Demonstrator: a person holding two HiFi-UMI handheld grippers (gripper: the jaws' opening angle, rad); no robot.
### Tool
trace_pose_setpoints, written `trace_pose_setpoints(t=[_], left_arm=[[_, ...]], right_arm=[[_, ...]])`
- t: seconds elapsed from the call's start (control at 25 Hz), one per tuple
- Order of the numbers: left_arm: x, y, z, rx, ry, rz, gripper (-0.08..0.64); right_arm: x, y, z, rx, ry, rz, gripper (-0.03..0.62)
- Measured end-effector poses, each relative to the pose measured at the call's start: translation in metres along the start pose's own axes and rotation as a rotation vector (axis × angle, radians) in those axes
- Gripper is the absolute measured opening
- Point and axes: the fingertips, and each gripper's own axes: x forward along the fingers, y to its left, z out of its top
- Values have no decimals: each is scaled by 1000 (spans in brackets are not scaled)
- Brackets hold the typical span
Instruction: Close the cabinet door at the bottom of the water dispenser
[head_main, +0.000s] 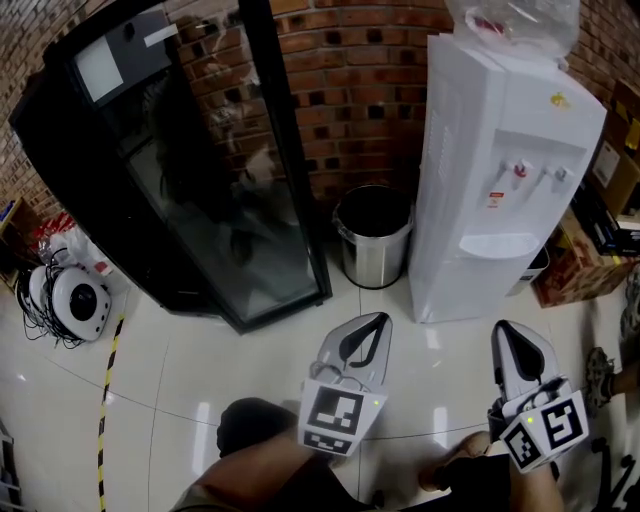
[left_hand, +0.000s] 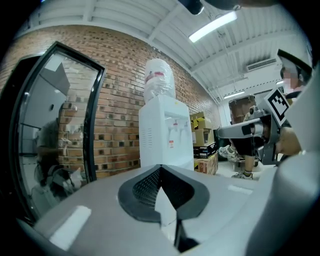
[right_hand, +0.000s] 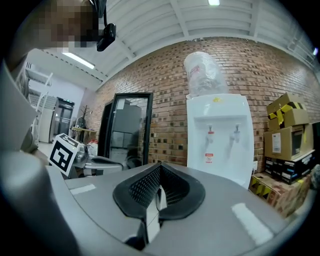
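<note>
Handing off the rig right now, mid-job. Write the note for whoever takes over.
Left gripper: shut, empty, held low, touching nothing.
Right gripper: shut, empty, also short of the water dispenser.
The dispenser stands against the brick wall, right of the steel trash can.
Its bottom cabinet door looks flush with the front in the head view, and no gap shows.
Done: the door appears closed, though this angle can't confirm it.
Left: check it from closer and push it flush if ajar.
</note>
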Motion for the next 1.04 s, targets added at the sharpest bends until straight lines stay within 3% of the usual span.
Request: trace_pose_setpoints(t=[0.24,0.6,1.04], left_arm=[[1,-10,11,10,-31,-34,0],[0,3,5,-4,-18,-5,0],[2,-1,13,-13,-39,-17,0]], right_arm=[[8,5,-3,-8,15,23,12],[21,16,1,-10,5,65,12],[26,14,0,-20,13,50,12]])
